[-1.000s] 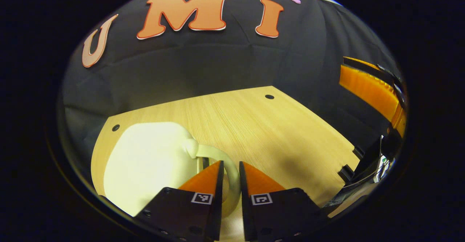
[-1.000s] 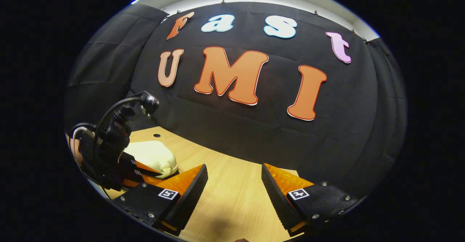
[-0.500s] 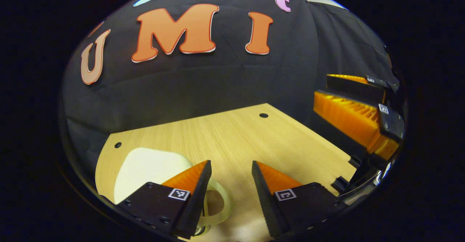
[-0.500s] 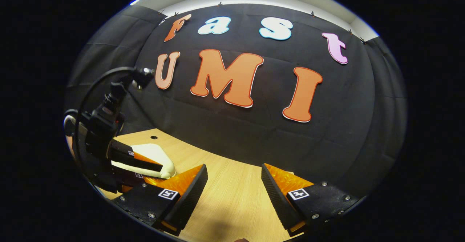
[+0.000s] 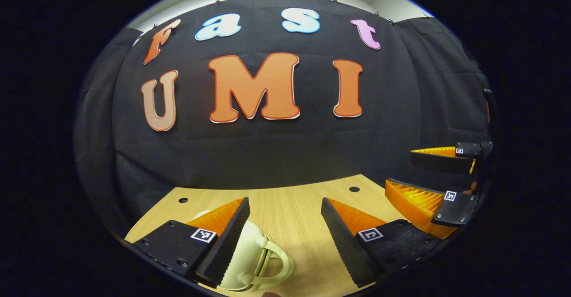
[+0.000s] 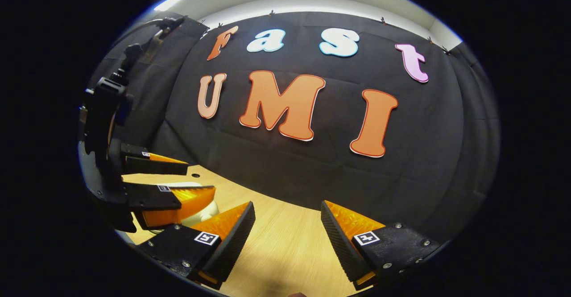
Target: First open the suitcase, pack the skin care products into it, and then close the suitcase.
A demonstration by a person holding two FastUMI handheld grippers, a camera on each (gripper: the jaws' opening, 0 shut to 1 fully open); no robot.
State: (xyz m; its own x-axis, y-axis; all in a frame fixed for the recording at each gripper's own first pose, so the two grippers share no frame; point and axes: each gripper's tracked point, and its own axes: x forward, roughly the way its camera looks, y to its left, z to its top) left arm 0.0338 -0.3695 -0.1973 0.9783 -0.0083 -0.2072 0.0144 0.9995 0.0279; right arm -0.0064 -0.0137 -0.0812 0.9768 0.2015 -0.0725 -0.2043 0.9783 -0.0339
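Left tool (image 5: 283,210) hangs spread above the cream suitcase (image 5: 250,261), clear of its handle (image 5: 279,266); right tool (image 6: 287,214), likewise spread, waits over the worktop (image 6: 285,248), suggesting packing is finished.

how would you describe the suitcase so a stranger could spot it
On the wooden table before the black wall, look just ahead of the left gripper. The suitcase is small, cream and rounded, with a looped handle, the one pale thing there.
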